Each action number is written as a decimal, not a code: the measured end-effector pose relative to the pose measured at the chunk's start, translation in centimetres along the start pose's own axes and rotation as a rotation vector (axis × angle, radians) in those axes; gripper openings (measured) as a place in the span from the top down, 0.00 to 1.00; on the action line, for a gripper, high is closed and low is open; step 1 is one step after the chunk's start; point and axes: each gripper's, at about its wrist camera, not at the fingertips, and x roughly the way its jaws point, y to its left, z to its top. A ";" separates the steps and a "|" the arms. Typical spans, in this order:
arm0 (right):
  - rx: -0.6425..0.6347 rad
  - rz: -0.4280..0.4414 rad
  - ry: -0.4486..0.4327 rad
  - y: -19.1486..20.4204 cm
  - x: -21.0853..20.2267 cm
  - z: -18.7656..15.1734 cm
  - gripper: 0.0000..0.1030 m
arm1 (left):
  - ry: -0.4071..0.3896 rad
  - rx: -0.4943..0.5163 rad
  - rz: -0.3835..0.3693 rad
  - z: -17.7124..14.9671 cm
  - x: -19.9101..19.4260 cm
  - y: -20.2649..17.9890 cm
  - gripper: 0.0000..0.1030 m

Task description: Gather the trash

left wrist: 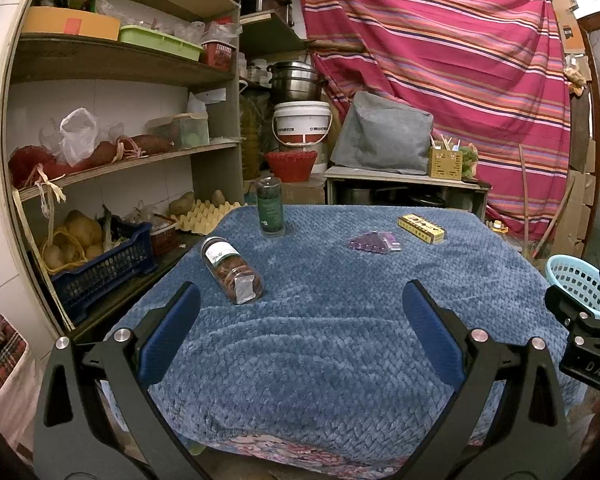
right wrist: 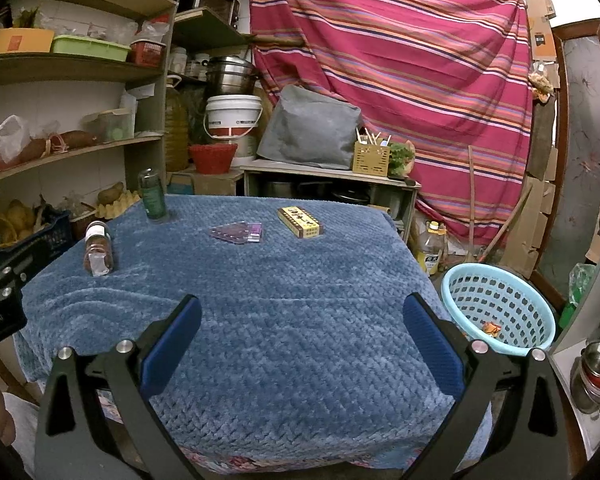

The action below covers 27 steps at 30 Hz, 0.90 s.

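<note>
Both views are evenly lit by soft, fairly dim indoor light with a warm cast; the brightest patch sits at the upper right, where white glare washes out detail. Shadows on the tabletop (left wrist: pixel 320 320) ahead of the left hand-held gripper (left wrist: pixel 300 336) are faint. Fisheye distortion bends the shelves (left wrist: pixel 120 60) to its left into curves (corners go black). Focus is sharp centrally, softening at the edges.

A striped red cloth (right wrist: pixel 400 60) is hanging across the back wall. Wooden shelves (left wrist: pixel 112 64) are lining the white-tiled left wall, holding boxes and produce. A blue quilted cover (right wrist: pixel 260 300) is draping the desk. Cardboard boxes (right wrist: pixel 540 200) are stacking up at right.
</note>
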 end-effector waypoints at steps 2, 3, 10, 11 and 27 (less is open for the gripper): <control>0.001 0.001 -0.001 0.1 0.0 0.0 0.04 | -0.001 -0.001 0.000 0.0 0.0 0.0 0.05; 0.001 0.002 -0.001 0.0 0.0 0.0 0.04 | -0.001 -0.001 0.000 0.0 0.0 0.0 0.05; 0.002 0.000 -0.002 -0.1 0.0 0.0 0.04 | -0.001 -0.001 0.001 0.0 0.0 0.0 0.05; 0.000 0.001 0.000 -0.1 0.0 0.0 0.04 | -0.001 -0.002 0.002 -0.1 -0.1 0.0 0.05; -0.002 0.003 -0.001 -0.1 0.0 0.1 0.04 | -0.002 -0.004 0.003 0.0 -0.2 0.1 0.05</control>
